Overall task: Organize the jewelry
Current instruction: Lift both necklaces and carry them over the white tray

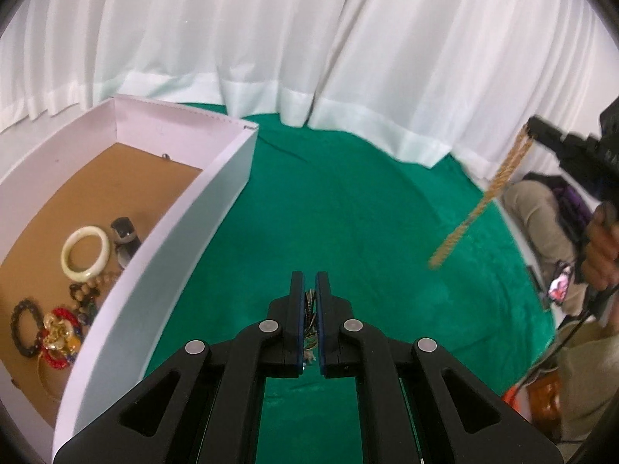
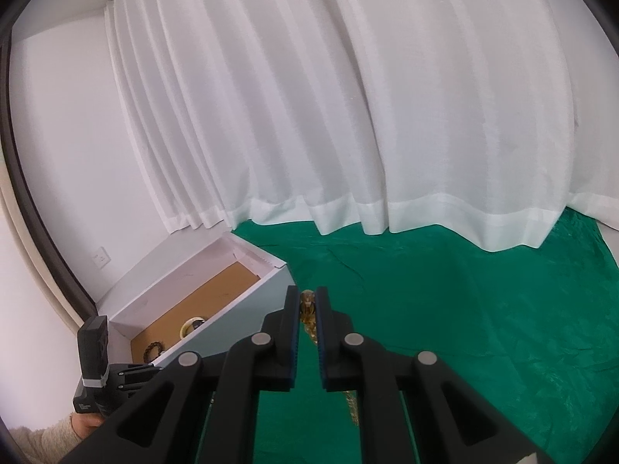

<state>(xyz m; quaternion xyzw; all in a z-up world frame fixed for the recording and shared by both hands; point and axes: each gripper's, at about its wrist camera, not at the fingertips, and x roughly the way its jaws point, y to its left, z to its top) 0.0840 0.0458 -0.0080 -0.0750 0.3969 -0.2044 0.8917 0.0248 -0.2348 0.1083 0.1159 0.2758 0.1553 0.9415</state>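
My left gripper (image 1: 309, 276) is shut on a thin dark metal chain (image 1: 310, 309) that hangs between its pads above the green cloth (image 1: 348, 212). My right gripper (image 2: 308, 292) is shut on a gold chain necklace (image 2: 308, 311); in the left wrist view that gold necklace (image 1: 479, 205) dangles from the right gripper (image 1: 532, 127) high at the right. A white box (image 1: 216, 193) with a brown floor stands at the left and holds a pale bangle (image 1: 86, 247), dark bead bracelets (image 1: 25, 326), a red and gold piece (image 1: 58, 338) and a dark ring-like item (image 1: 124, 232).
A white curtain (image 1: 271, 38) hangs behind the cloth. The box also shows in the right wrist view (image 2: 232, 301), by a white wall with a socket (image 2: 100, 259). A bag and clutter (image 1: 549, 212) lie off the cloth's right edge.
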